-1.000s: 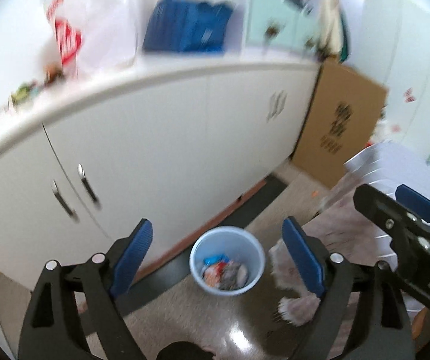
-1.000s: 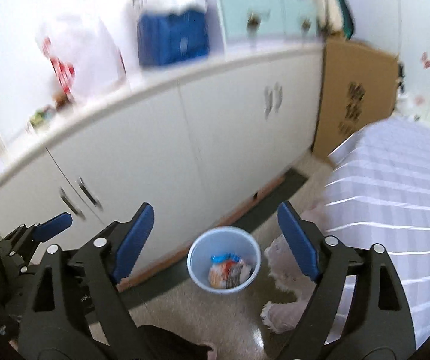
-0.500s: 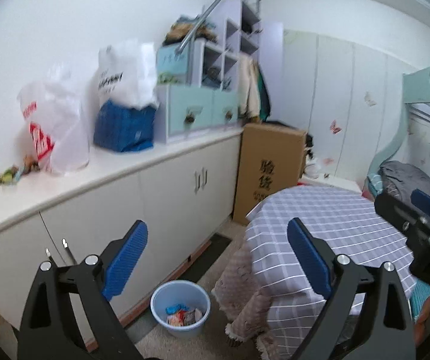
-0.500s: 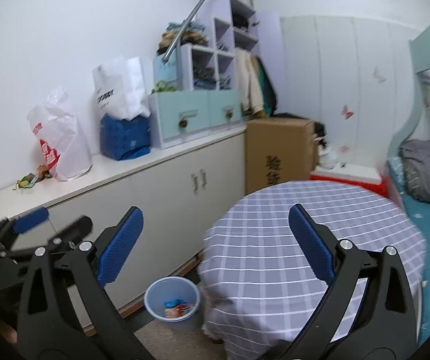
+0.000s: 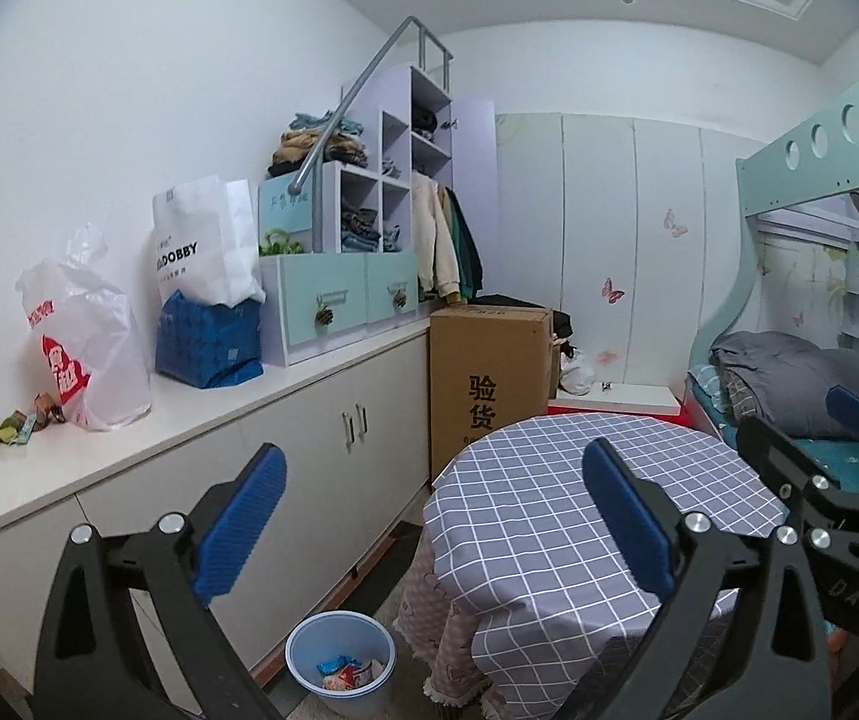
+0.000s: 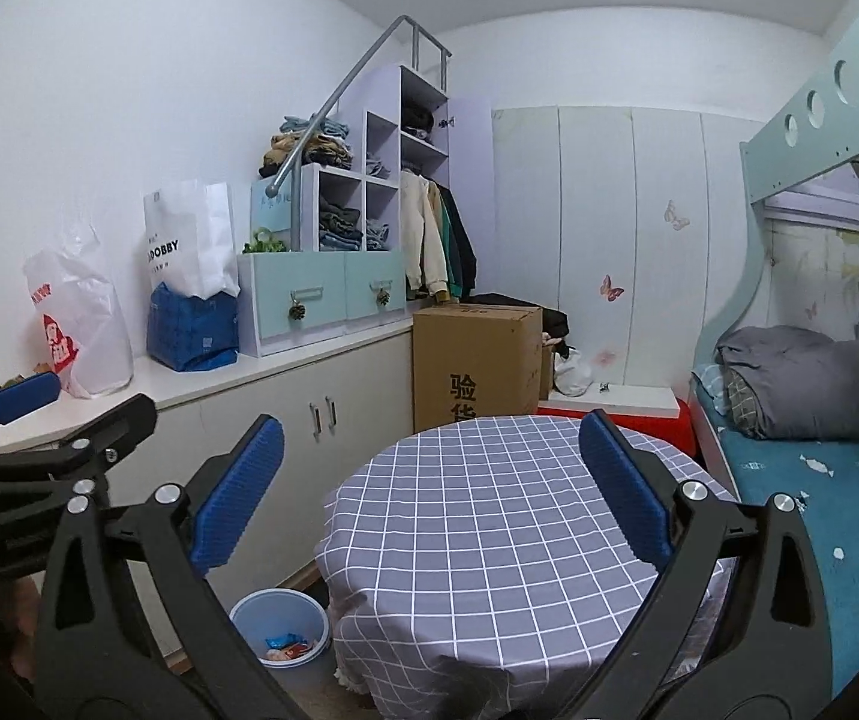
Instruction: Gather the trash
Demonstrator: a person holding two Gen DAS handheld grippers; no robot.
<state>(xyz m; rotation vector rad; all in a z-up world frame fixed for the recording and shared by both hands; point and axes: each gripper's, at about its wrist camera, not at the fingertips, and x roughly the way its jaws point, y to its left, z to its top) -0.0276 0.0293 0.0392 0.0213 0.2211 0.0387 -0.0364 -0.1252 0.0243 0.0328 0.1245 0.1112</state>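
Left gripper (image 5: pixel 429 516) opening, right gripper (image 6: pixel 426 489) wide; both empty. Left view alone shows countertop wrappers (image 5: pixel 21 425). Bin (image 6: pixel 279 624) upright, mouth up.

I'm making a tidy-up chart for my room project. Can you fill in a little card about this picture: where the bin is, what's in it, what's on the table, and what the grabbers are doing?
bin: blue trash bin on the floor, between the white cabinet and the round table
in the bin: a few wrappers
table top: checked cloth, nothing on it that shows
counter: small scraps beside a white plastic bag
left hand-held gripper: jaws opening, nothing between them
right hand-held gripper: open, empty
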